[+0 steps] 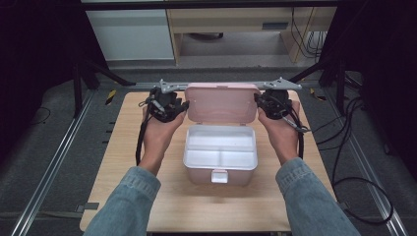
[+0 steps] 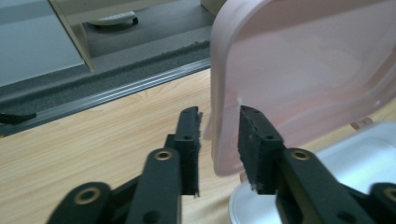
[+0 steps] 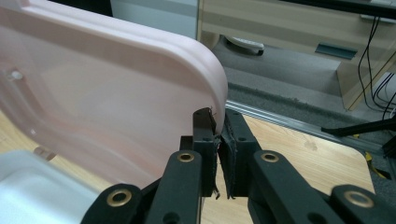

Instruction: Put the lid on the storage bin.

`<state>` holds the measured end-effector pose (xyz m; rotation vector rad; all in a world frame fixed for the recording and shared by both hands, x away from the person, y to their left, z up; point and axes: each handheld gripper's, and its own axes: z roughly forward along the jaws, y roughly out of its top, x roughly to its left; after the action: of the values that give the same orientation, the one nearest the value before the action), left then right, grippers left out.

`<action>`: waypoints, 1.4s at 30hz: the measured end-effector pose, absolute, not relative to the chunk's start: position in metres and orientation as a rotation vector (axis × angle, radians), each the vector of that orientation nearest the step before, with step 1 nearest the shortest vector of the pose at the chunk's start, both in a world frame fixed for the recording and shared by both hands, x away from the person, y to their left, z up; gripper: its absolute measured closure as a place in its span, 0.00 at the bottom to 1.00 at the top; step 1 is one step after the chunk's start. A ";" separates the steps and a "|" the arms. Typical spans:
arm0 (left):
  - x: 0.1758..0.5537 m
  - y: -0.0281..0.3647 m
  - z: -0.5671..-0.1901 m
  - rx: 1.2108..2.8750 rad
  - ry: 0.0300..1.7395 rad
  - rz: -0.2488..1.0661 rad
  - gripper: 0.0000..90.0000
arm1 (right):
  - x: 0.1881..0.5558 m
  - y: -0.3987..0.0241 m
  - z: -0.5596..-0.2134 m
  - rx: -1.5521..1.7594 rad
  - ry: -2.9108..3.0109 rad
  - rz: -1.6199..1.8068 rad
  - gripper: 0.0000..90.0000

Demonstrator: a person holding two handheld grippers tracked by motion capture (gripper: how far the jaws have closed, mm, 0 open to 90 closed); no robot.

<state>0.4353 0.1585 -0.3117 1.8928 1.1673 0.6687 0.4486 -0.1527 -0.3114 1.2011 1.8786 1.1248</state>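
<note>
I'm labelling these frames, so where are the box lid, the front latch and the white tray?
box lid [image 1: 222, 101], high view, middle of its inner face
front latch [image 1: 219, 176], high view, its white tab
white tray [image 1: 220, 145], high view, the divider wall

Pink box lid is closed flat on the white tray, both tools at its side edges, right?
No: the lid stands open, tipped back off the white tray, as the high view shows. The left tool and right tool are at its side edges.

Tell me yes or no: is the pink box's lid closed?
No, the lid stands open behind the pink box, baring its white divided tray.
</note>
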 end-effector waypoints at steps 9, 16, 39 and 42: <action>0.408 0.191 -0.338 1.872 1.179 0.654 0.58 | 0.419 -0.156 -0.316 1.145 1.889 1.145 0.93; 0.398 0.212 -0.359 1.858 1.194 0.595 0.54 | 0.403 -0.164 -0.323 1.130 1.924 1.213 0.89; 0.394 0.209 -0.369 1.849 1.094 0.542 0.49 | 0.371 -0.194 -0.349 1.137 2.025 1.460 0.83; 0.392 0.209 -0.375 1.848 1.097 0.528 0.48 | 0.369 -0.195 -0.354 1.131 2.051 1.477 0.83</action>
<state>0.3921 0.2089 -0.3751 1.8482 1.0967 0.5280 0.3695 -0.1955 -0.3542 1.1305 2.0510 1.4767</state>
